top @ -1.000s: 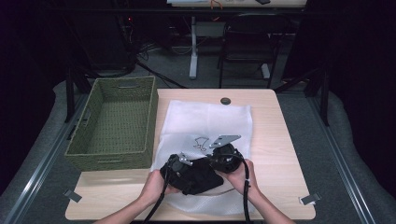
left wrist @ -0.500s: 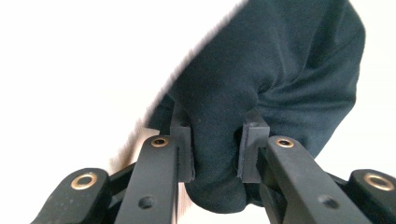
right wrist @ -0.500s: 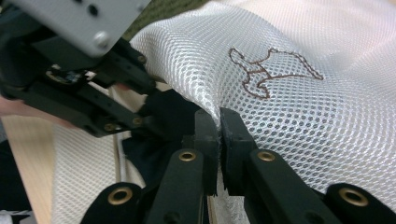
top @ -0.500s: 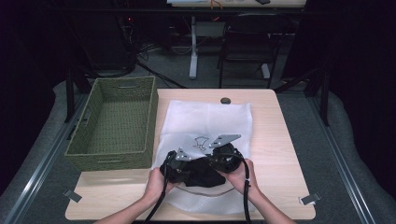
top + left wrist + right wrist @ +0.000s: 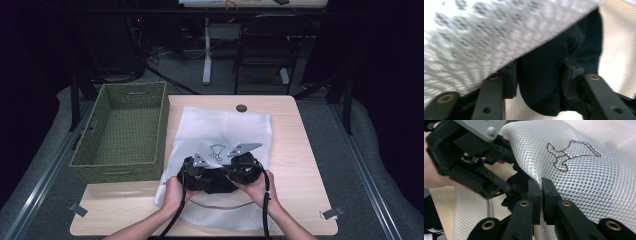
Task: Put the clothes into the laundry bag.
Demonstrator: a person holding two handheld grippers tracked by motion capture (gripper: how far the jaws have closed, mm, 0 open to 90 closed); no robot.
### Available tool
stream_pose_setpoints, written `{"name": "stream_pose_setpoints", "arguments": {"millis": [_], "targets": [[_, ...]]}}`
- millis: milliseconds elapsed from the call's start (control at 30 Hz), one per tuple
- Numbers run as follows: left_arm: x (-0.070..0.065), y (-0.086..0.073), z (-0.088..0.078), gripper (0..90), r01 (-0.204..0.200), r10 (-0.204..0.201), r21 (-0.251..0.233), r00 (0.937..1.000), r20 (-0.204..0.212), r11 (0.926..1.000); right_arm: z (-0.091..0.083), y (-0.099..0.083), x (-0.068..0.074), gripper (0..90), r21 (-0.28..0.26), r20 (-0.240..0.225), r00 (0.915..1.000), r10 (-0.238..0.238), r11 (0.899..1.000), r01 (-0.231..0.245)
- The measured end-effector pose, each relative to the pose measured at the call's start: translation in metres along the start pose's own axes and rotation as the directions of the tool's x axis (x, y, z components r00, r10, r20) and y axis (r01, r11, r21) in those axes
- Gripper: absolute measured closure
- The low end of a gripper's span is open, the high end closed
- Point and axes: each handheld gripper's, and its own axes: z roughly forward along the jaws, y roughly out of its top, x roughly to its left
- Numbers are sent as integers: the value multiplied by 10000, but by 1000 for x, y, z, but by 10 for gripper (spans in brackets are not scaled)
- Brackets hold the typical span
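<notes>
A white mesh laundry bag (image 5: 220, 132) lay flat on the wooden table (image 5: 300, 150), its near end toward the person, with a brown stitched figure (image 5: 571, 153) on its upper layer. At that near end a dark, soft garment (image 5: 217, 182) sat between the two grippers, partly under the lifted mesh.

The left gripper (image 5: 539, 77) had its jaws closed on a fold of the dark garment, the mesh edge hanging just above them; that view was blurred, so how far the cloth reached inside the bag could not be told. The right gripper (image 5: 541, 192) pinched the edge of the bag's upper mesh layer, its jaws pressed together with only the fabric between them, and held that layer raised. In its view the left gripper stood just beside it, to the left.

A green woven basket (image 5: 125, 127) stood touching the table's left edge, beside the bag. A small dark round disc (image 5: 241, 108) lay near the far edge of the table, just beyond the bag.
</notes>
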Motion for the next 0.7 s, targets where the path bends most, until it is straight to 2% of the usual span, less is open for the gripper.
{"name": "stream_pose_setpoints", "arguments": {"millis": [100,167,300,367,467,533,567,633,667,700], "targets": [[-2,-1,-6,403,-147,146,173,9999,78,9997,1,0,0,872,35,7,10000,-18,10000,18],[-2,-1,-10,350,-228,221,283,9995,244,9993,2,-1,-1,872,54,10,10000,-30,10000,30],[-5,-5,-18,279,-281,263,480,9989,378,9985,1,-1,-1,872,55,46,10000,-16,10000,16],[-8,-8,-21,275,-361,340,672,9989,314,9971,0,0,-1,872,32,93,10000,-11,10000,11],[-13,-15,-19,271,-380,339,912,9984,454,9951,0,-1,-1,872,38,109,9999,4,10000,-5],[-16,-17,-13,300,-382,346,1036,9987,364,9939,0,-1,-2,872,8,129,9999,-1,10000,0],[-17,-17,-10,353,-365,334,1039,9989,315,9939,0,0,-1,872,21,142,9999,0,10000,0],[-17,-18,-6,466,-404,382,941,9990,247,9947,0,0,0,872,49,122,9999,-9,10000,9],[-17,-19,-4,526,-330,317,721,9993,184,9968,0,0,0,872,61,116,9999,-36,10000,36],[-16,-19,-2,652,-293,282,622,9994,198,9976,1,0,0,872,66,121,9999,-43,10000,42]]}}
